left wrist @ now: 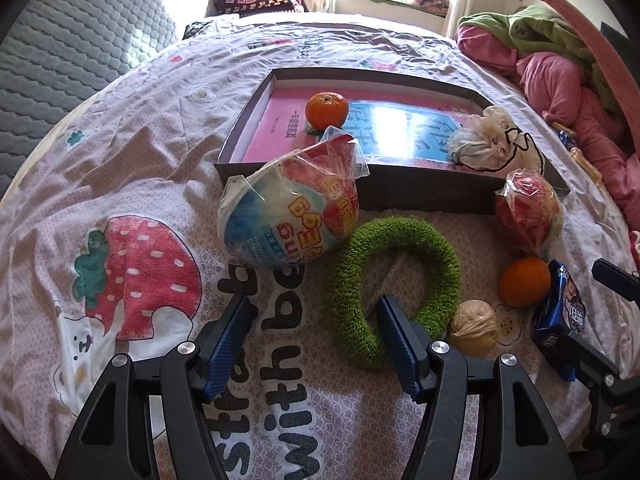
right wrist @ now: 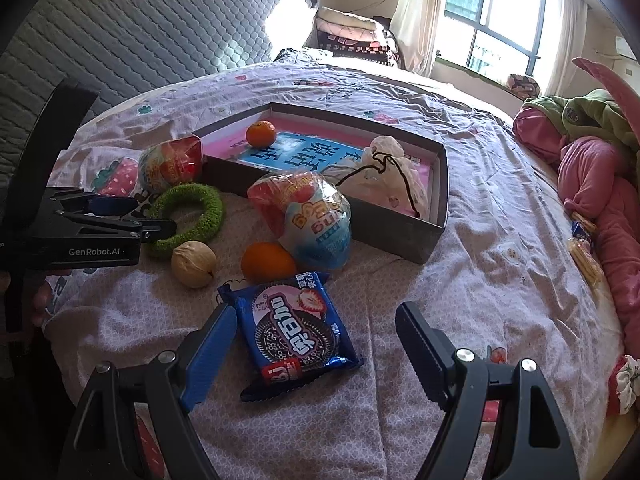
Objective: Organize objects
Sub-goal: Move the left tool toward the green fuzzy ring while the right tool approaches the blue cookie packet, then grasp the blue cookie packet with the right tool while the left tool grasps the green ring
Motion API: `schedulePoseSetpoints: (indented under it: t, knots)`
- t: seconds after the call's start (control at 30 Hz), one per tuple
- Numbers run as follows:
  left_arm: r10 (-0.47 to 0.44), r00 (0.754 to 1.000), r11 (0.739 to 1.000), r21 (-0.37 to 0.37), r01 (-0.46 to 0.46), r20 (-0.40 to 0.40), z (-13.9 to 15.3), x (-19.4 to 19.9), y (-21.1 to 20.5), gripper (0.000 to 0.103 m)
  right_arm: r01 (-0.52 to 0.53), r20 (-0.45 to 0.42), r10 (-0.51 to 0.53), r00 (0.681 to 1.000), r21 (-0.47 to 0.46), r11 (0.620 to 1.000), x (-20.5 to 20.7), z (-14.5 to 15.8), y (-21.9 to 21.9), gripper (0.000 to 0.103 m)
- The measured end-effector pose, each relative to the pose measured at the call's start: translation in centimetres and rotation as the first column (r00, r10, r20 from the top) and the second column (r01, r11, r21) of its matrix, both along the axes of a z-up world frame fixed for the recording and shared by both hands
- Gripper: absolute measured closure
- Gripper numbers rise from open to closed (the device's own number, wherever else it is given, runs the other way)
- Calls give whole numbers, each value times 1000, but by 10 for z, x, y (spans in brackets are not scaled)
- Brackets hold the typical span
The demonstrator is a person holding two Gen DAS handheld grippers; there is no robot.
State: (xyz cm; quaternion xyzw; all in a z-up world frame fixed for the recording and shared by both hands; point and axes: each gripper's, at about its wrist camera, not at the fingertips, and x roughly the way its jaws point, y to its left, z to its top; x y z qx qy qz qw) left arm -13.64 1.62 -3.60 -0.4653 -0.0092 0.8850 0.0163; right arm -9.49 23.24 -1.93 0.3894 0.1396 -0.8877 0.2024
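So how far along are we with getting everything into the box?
Done: one orange and the white drawstring bag sit in the box. In hand: nothing gripped; the right gripper is open around the Oreo pack, and the left gripper is open at the green ring. Left on the bedspread: ring, walnut, second orange, Oreo pack, two wrapped snack cups.
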Motion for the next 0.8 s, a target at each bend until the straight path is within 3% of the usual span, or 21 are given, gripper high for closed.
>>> schedulePoseSetpoints:
  t: [0.4,0.7,0.8]
  knots:
    - [34,999,999,-5,-34,4,-5,-6,4,35,-29,84,26,996,31,999,-14,-25,-11,22]
    - [62,998,998,-21,-62,-8,-7,-6,7,35,-13,125,14,992,-2,1000,-22,-30,-7,21]
    - [63,998,998,-13,-63,-6,-6,-6,7,36,-11,137,12,991,-7,1000,-20,-29,-9,25]
